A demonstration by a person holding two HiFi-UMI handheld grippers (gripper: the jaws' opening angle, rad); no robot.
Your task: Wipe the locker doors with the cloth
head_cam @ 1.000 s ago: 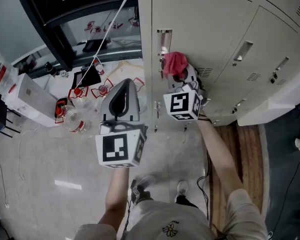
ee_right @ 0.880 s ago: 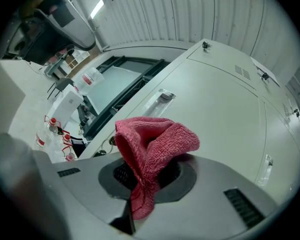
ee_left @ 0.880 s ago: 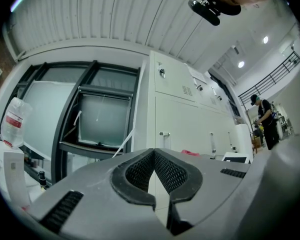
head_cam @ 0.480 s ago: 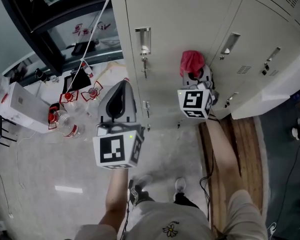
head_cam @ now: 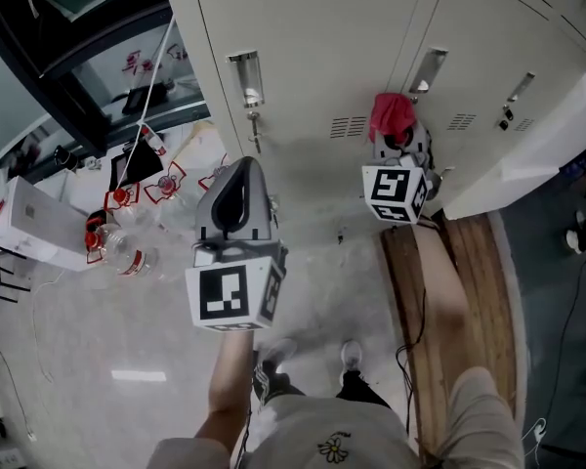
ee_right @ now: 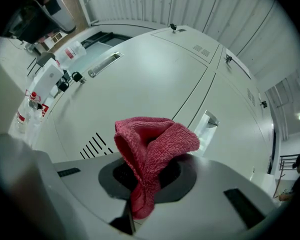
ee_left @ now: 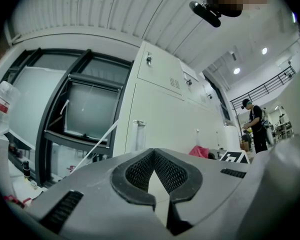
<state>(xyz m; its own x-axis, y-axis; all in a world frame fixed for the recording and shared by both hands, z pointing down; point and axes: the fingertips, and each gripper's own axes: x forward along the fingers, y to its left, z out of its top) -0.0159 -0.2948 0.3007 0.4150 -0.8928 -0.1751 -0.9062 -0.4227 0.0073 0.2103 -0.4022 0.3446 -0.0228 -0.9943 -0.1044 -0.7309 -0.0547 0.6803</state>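
Observation:
Beige locker doors [head_cam: 313, 47] fill the top of the head view. My right gripper [head_cam: 395, 133] is shut on a red cloth [head_cam: 392, 113]. It holds the cloth up at the doors, just right of a vent [head_cam: 349, 125] and below a door handle [head_cam: 428, 66]. In the right gripper view the red cloth [ee_right: 152, 146] bunches out of the right gripper [ee_right: 150, 171] in front of a locker door [ee_right: 155, 79]; contact with the door is unclear. My left gripper [head_cam: 237, 169] hangs lower left, off the doors. The left gripper [ee_left: 154, 151] is shut on nothing.
Plastic bottles [head_cam: 127, 252] with red caps and a white box [head_cam: 24, 218] lie on the floor at left, below a dark window frame [head_cam: 68, 27]. A wooden floor strip [head_cam: 469, 262] runs at right. A person [ee_left: 255, 129] stands far off.
The right gripper has carried the red cloth rightward across the first door, from beside its handle to near the second door's handle. The left gripper has barely moved.

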